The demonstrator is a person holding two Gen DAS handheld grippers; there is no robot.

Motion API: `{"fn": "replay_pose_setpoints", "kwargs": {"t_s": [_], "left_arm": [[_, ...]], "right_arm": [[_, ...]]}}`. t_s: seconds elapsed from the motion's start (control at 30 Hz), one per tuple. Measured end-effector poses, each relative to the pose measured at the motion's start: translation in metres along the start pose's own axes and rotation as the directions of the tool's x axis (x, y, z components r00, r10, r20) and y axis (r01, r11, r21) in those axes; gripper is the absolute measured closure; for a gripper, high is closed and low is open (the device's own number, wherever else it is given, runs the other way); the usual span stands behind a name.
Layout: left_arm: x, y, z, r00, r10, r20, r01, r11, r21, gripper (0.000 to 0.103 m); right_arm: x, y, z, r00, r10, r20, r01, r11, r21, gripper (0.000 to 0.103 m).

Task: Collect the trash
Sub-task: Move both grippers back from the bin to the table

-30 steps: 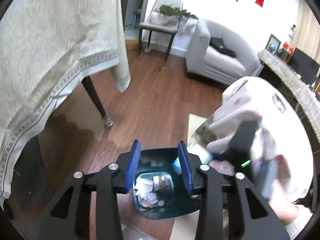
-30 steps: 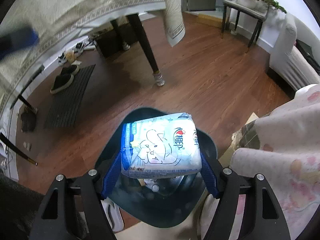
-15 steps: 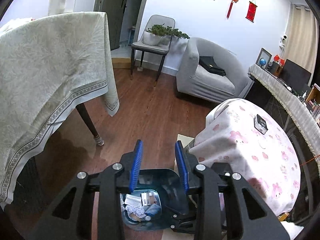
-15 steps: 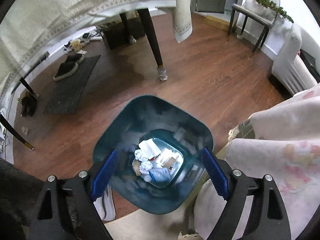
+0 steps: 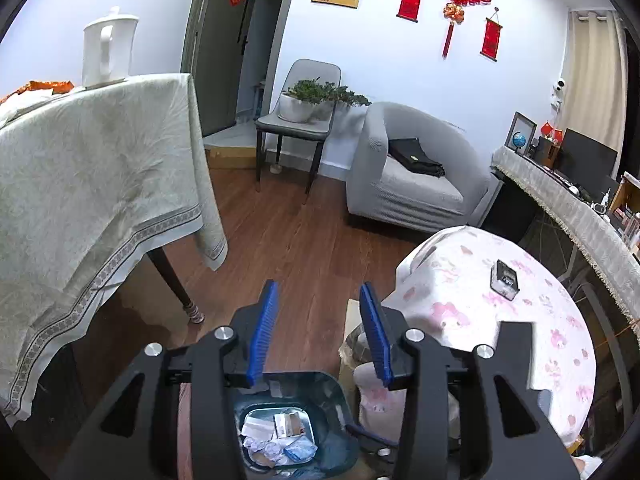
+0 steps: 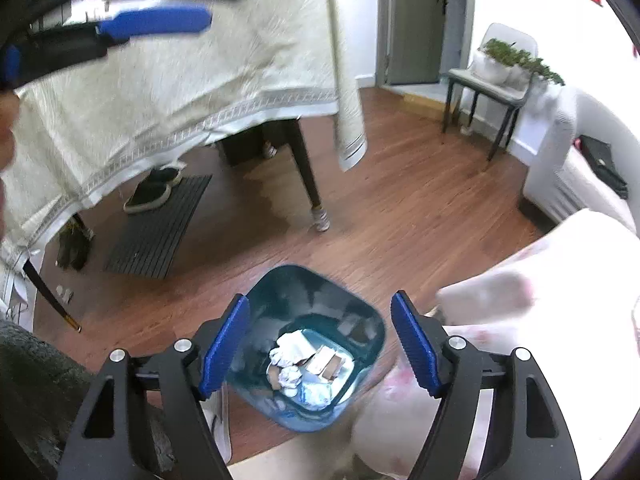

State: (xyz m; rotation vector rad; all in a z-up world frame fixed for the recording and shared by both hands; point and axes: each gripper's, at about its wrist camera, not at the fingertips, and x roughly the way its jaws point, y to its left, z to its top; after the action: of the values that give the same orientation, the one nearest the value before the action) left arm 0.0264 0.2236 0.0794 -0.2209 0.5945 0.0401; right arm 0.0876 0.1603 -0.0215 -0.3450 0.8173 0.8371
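While both grippers are hanging above the floor with nothing between their pads, the teal trash bin (image 6: 316,356) is sitting directly below them, beside the round table under its pink-flowered cloth (image 5: 516,320). The right gripper (image 6: 320,344) is pointing steeply down at the bin, its jaws spread wide and having just been closing a little, empty. The left gripper (image 5: 318,328) is tilting less steeply, aimed over the bin's far rim toward the wooden floor; its jaws are standing partly apart, having just been opening, and they too are holding nothing.

Down in the bin the collected trash (image 6: 308,372) is lying in a loose heap: crumpled white tissue, flat paper wrappers, a small carton and a soft plastic-wrapped tissue pack. All of it is looking light and easily crushed, so anything similar would probably be best pinched across its bulk with gentle pressure; slick film wrapping could be slipping between smooth pads.

Farther off, on the flowered cloth, a small dark box-like object (image 5: 504,280) is resting well apart from the bin; whether it is trash I cannot tell. If it is, it is looking stiff and would be taken across its short sides. Beyond, the larger table draped in a pale tablecloth (image 5: 100,184) is standing to the left, with a white kettle (image 5: 106,50) on it.
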Motion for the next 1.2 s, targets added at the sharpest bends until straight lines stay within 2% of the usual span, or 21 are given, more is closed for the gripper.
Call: {"fn": "replay_pose_setpoints", "kwargs": {"t_s": [0.13, 0.27, 0.37, 0.43, 0.53, 0.63, 0.8, 0.93, 1.07, 1.2], "left_arm": [[0.007, -0.016, 0.002, 1.000, -0.014, -0.004, 0.014, 1.000, 0.015, 0.057], [0.020, -0.044, 0.003, 0.999, -0.044, -0.020, 0.046, 0.996, 0.076, 0.054], [0.031, -0.068, 0.002, 0.998, -0.065, -0.027, 0.068, 0.990, 0.125, 0.050], [0.038, -0.081, 0.000, 0.998, -0.060, -0.034, 0.064, 0.989, 0.137, 0.049], [0.048, -0.104, -0.003, 0.995, -0.089, -0.048, 0.096, 0.982, 0.163, 0.049], [0.057, -0.125, -0.008, 0.992, -0.114, -0.060, 0.123, 0.974, 0.191, 0.047], [0.083, -0.162, -0.021, 0.978, -0.166, -0.123, 0.192, 0.952, 0.239, 0.045], [0.107, -0.193, -0.037, 0.964, -0.186, -0.188, 0.234, 0.930, 0.282, 0.045], [0.129, -0.222, -0.052, 0.941, -0.223, -0.256, 0.298, 0.904, 0.305, 0.045], [0.147, -0.241, -0.060, 0.925, -0.234, -0.299, 0.328, 0.889, 0.320, 0.045]], "right_arm": [[-0.023, -0.021, -0.001, 0.999, -0.030, 0.034, 0.029, 0.999, 0.033, 0.033], [-0.043, -0.042, -0.004, 0.996, -0.065, 0.059, 0.061, 0.996, 0.064, 0.033], [-0.063, -0.066, -0.008, 0.992, -0.106, 0.073, 0.099, 0.990, 0.103, 0.033], [-0.078, -0.087, -0.013, 0.987, -0.142, 0.077, 0.131, 0.982, 0.138, 0.033], [-0.099, -0.116, -0.023, 0.975, -0.211, 0.074, 0.196, 0.966, 0.167, 0.033], [-0.119, -0.153, -0.035, 0.966, -0.245, 0.076, 0.222, 0.947, 0.233, 0.033], [-0.139, -0.205, -0.048, 0.952, -0.302, 0.044, 0.279, 0.920, 0.275, 0.033], [-0.148, -0.235, -0.053, 0.957, -0.285, 0.050, 0.263, 0.929, 0.261, 0.023], [-0.154, -0.264, -0.058, 0.960, -0.271, 0.070, 0.240, 0.927, 0.287, 0.018], [-0.153, -0.281, -0.067, 0.967, -0.249, 0.056, 0.226, 0.937, 0.267, 0.016]]}}
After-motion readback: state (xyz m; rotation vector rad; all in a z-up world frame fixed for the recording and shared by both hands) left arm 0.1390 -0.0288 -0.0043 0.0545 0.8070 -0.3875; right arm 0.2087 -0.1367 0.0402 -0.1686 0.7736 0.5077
